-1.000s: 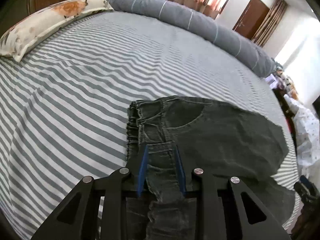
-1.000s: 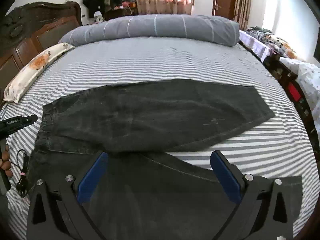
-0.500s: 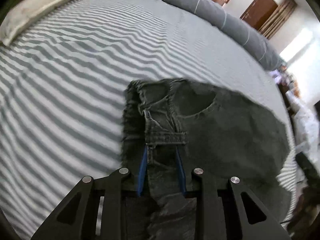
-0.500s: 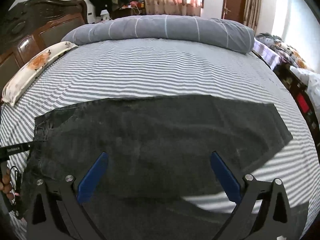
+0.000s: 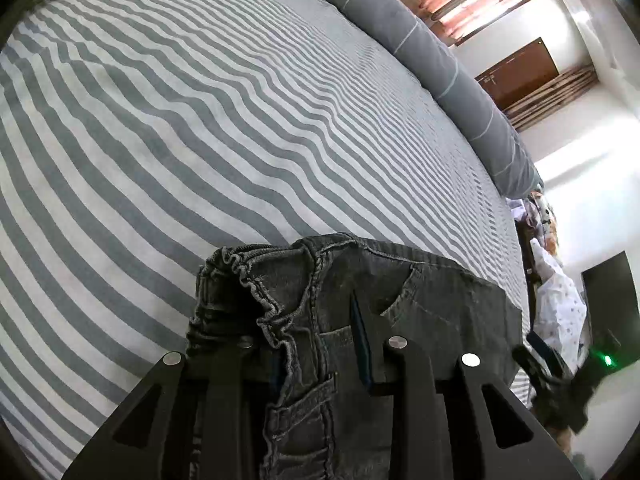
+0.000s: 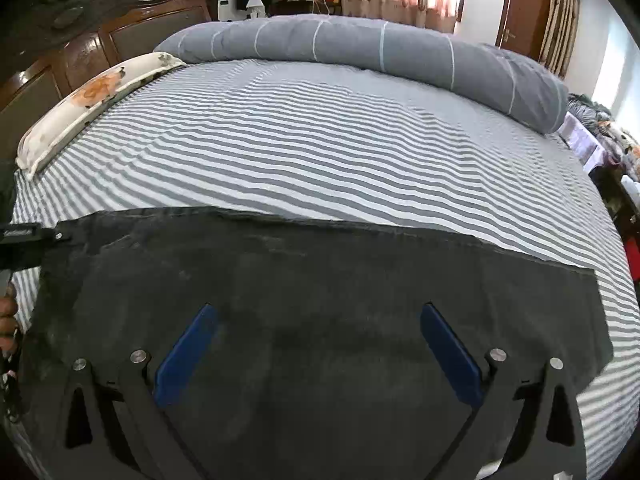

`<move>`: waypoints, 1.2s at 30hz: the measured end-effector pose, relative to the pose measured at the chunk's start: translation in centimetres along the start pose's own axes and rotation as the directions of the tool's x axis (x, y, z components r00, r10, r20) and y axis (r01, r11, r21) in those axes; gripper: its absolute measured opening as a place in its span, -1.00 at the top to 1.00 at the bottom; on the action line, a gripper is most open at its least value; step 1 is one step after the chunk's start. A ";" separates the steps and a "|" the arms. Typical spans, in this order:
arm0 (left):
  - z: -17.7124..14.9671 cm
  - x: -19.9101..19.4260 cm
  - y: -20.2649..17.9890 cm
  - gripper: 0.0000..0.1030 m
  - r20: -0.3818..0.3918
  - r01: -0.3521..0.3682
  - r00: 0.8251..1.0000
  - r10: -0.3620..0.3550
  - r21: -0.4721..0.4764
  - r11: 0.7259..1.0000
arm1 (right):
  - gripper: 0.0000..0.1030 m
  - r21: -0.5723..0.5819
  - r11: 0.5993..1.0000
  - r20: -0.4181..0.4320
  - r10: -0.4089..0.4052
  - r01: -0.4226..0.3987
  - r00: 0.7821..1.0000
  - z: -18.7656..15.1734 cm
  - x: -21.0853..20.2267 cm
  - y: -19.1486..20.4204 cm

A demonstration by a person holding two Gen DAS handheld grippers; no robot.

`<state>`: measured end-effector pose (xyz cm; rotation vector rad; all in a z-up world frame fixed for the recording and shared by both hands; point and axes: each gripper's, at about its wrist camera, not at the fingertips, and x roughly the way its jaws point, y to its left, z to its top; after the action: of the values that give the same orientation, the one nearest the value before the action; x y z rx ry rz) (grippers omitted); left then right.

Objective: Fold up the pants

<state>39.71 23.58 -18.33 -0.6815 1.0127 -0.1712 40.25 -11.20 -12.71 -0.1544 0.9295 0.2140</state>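
**Waistband in the left fingers, trouser length running off to the right**

Nearest the left wrist camera, the left gripper [image 5: 320, 344] has its blue-padded fingers [image 5: 361, 344] clenched on the gathered waistband of the dark grey denim pants [image 5: 420, 304], a bunched strip of seam and belt loop between them. From that pinch the cloth spreads away to the right.

In the right wrist view the right gripper [image 6: 316, 344] hangs over the middle of the pants [image 6: 320, 280] with its blue fingers [image 6: 188, 356] spread wide and released, holding nothing; whether they touch the cloth I cannot tell. The pants lie flat on the grey-and-white striped bed [image 6: 320, 152], their long axis running left to right across both fingers, waist at the left, hems at the right.

The right gripper looks nearer the leg end, so a lengthwise fold probably falls to it.

Beyond lies a long grey bolster [image 6: 360, 48].
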 end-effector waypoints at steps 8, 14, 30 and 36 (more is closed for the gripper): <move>-0.4 -2.9 -0.8 0.71 0.166 -0.017 0.986 0.012 0.031 0.999 | -0.97 -0.149 0.989 -0.075 0.002 -0.013 0.997 3.8 3.0 -2.5; -2.0 -5.5 -3.2 0.82 0.284 -0.016 0.959 -0.010 0.090 0.996 | -0.97 -0.271 0.961 -0.150 0.013 -0.053 0.989 5.4 3.9 -2.3; -5.6 -10.2 -6.1 0.87 0.473 0.002 0.877 -0.090 0.184 0.983 | -0.40 -0.589 0.732 -0.425 0.082 -0.344 0.902 8.3 8.5 0.7; -6.3 -10.2 -6.7 0.88 0.484 -0.065 0.874 -0.034 0.188 0.980 | -0.13 -0.562 0.719 -0.508 0.091 -0.410 0.856 8.0 10.3 -1.4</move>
<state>30.22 19.96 -9.08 -0.4960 0.5052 -0.0775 52.74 -9.56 -16.22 -0.7629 1.3130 0.8039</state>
